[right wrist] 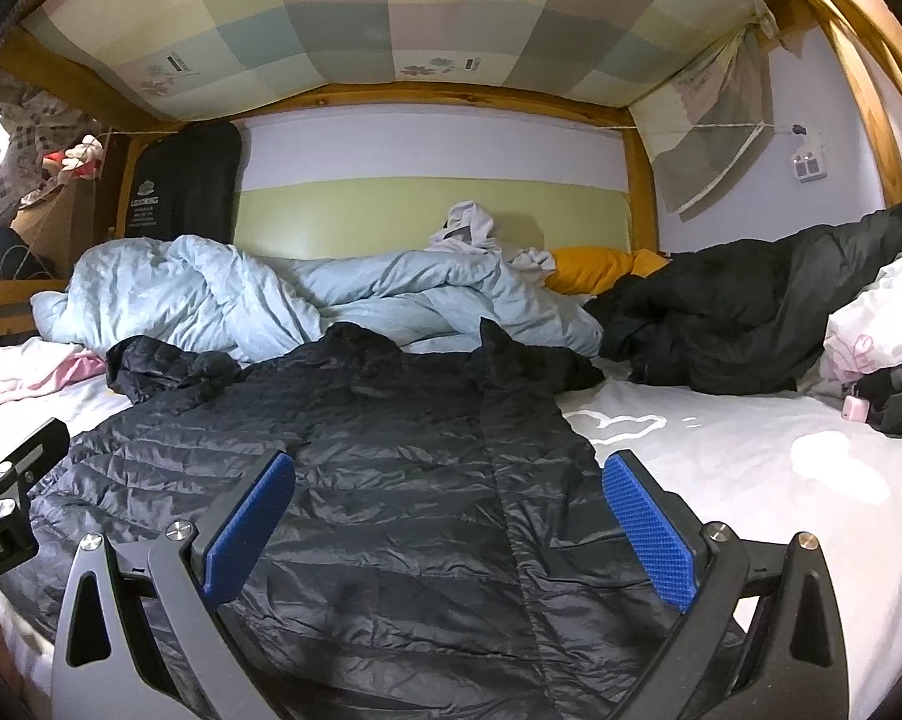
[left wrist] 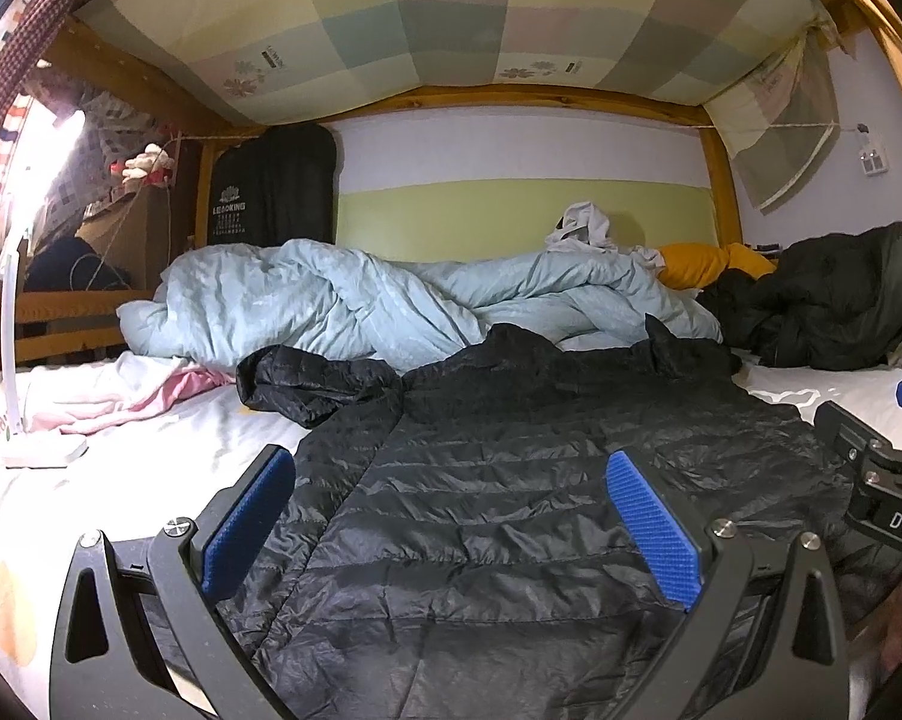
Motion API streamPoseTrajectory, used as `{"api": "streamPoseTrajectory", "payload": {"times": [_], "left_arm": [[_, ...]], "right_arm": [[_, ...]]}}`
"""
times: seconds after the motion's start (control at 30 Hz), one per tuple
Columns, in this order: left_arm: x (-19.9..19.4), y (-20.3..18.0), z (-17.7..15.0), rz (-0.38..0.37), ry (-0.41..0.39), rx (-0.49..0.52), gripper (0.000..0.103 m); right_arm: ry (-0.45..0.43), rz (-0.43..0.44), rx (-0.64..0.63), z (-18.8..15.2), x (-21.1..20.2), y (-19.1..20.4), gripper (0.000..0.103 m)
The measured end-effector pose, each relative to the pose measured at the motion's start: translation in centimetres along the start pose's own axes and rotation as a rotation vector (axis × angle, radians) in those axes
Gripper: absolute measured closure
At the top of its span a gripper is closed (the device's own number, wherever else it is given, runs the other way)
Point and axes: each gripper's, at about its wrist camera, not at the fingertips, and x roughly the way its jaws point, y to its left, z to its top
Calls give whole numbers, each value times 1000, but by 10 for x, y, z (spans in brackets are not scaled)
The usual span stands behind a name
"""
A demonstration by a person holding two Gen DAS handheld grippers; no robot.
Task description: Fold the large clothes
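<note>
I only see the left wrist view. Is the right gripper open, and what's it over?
Observer: Open. The right gripper has its blue fingers spread above the right half of the black quilted puffer jacket.
Operator: What's past the jacket's right edge?
Observer: Bare white bedsheet with a heart outline print.
Operator: Anything small lying out there?
Observer: A small pink box-like object at the far right, below the white-and-pink bedding.
</note>
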Motion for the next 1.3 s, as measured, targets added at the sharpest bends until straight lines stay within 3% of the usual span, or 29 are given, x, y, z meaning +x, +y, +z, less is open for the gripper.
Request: {"api": "streamPoseTrajectory", "payload": {"times": [1.3], "left_arm": [[-9, -8, -5, -18, -49, 51, 0]], "right_arm": [[10, -46, -47, 0, -1, 11, 0]]}}
